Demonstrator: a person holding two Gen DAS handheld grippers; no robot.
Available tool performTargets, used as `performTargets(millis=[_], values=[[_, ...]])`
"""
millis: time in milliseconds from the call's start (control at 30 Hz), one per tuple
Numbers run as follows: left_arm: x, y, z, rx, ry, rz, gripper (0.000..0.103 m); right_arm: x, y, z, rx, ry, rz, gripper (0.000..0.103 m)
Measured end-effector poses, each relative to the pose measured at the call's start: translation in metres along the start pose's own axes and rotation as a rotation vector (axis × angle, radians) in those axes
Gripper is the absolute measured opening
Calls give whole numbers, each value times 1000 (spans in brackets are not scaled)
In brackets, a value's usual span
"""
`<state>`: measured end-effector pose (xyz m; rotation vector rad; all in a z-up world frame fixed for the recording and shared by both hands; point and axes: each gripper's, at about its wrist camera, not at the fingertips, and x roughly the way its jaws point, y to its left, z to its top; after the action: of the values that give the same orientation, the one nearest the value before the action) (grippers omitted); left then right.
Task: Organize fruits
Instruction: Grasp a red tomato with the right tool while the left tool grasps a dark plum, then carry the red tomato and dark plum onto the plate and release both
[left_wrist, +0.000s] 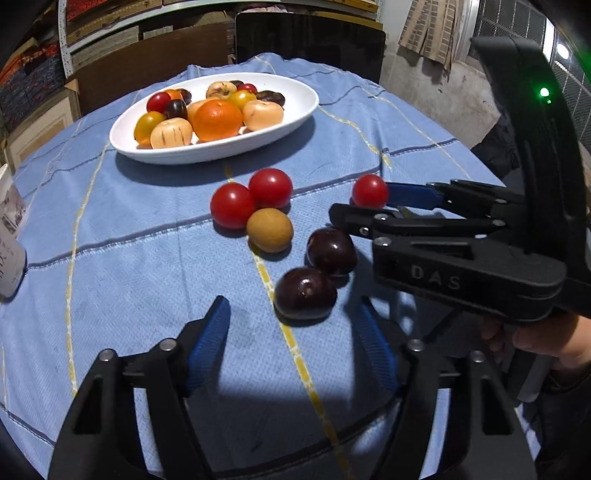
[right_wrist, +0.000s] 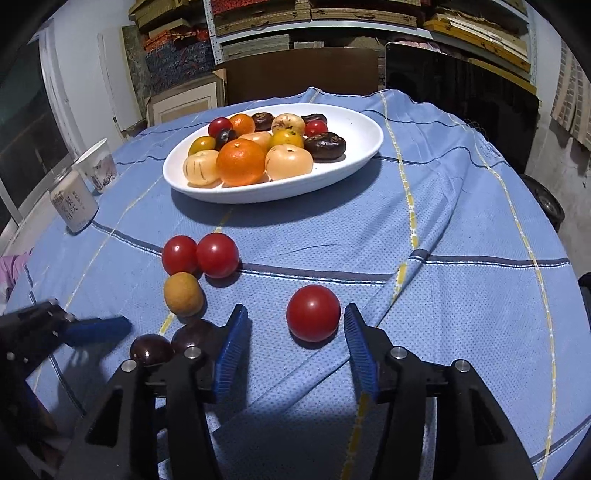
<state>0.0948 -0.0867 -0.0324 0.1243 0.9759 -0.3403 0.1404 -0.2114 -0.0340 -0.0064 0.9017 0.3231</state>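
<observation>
A white oval plate (left_wrist: 295, 110) (right_wrist: 362, 147) holds several fruits at the far side of the blue cloth. Loose on the cloth lie two red tomatoes (left_wrist: 251, 199) (right_wrist: 201, 254), a tan fruit (left_wrist: 269, 229) (right_wrist: 183, 294) and two dark plums (left_wrist: 317, 273) (right_wrist: 173, 343). A third red tomato (left_wrist: 369, 191) (right_wrist: 313, 313) lies between the open jaws of my right gripper (right_wrist: 293, 325) (left_wrist: 364, 206), with gaps on both sides. My left gripper (left_wrist: 293, 325) is open and empty, just short of the near plum (left_wrist: 304, 293).
A white can (right_wrist: 75, 201) and a patterned cup (right_wrist: 99, 166) stand at the table's left edge. The can also shows at the left edge of the left wrist view (left_wrist: 9, 251). Dark chairs (right_wrist: 458, 96) and shelves stand behind the table.
</observation>
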Motion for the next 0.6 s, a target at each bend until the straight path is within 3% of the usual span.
performTargets(millis=[167, 200, 233, 367, 600], values=[[4, 0, 6, -1, -10, -7, 45, 1, 4, 0, -30, 6, -39, 53], [4, 0, 7, 0, -13, -13, 42, 1, 4, 0, -36, 7, -56, 49], [4, -1, 6, 4, -13, -26, 32, 1, 4, 0, -38, 7, -68, 40], [2, -3, 5, 17, -11, -21, 32, -1, -4, 0, -11, 0, -59, 28], [-18, 10, 2, -23, -48, -19, 32, -6, -6, -3, -5, -10, -34, 28]])
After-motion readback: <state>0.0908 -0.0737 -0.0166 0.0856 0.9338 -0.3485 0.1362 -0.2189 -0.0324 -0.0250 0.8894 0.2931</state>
